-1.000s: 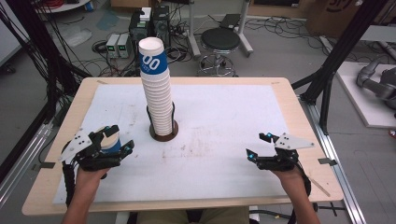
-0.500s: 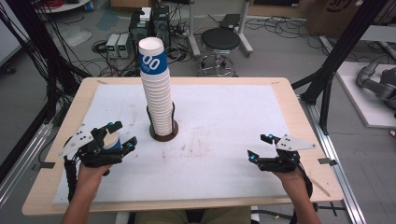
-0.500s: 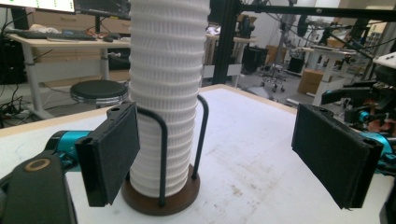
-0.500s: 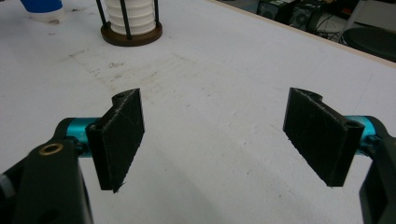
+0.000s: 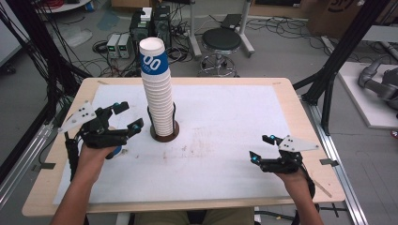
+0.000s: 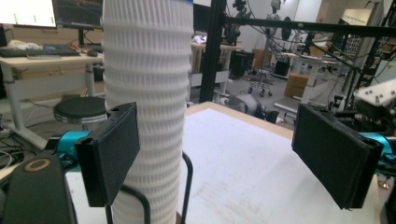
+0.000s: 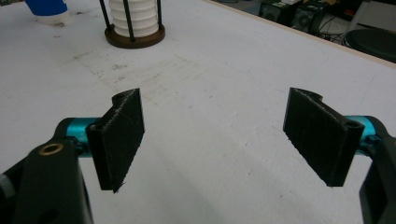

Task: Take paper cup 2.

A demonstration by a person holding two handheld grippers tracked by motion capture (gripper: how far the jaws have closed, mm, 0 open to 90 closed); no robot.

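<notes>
A tall stack of white ribbed paper cups [image 5: 158, 101] stands in a round brown holder [image 5: 164, 135] with black wire rods, and its top cup [image 5: 153, 60] has a blue band. My left gripper [image 5: 130, 116] is open just left of the stack, with nothing between its jaws. In the left gripper view the stack [image 6: 148, 93] rises close behind the left jaw of this gripper [image 6: 224, 154]. A single blue cup [image 5: 114, 151] sits on the table under my left hand. My right gripper [image 5: 260, 148] is open and empty at the front right; in the right gripper view this gripper [image 7: 219, 135] is over bare white mat.
A white mat [image 5: 225, 122] covers the wooden table [image 5: 300, 117]. In the right gripper view the blue cup [image 7: 46, 10] stands beside the holder [image 7: 134, 38]. Beyond the far edge are a black stool [image 5: 221, 40], cables and black frame posts [image 5: 333, 70].
My left gripper has risen and moved forward toward the cup stack, away from the blue cup that was between its jaws. The cup stays on the table. The right gripper barely moved.
</notes>
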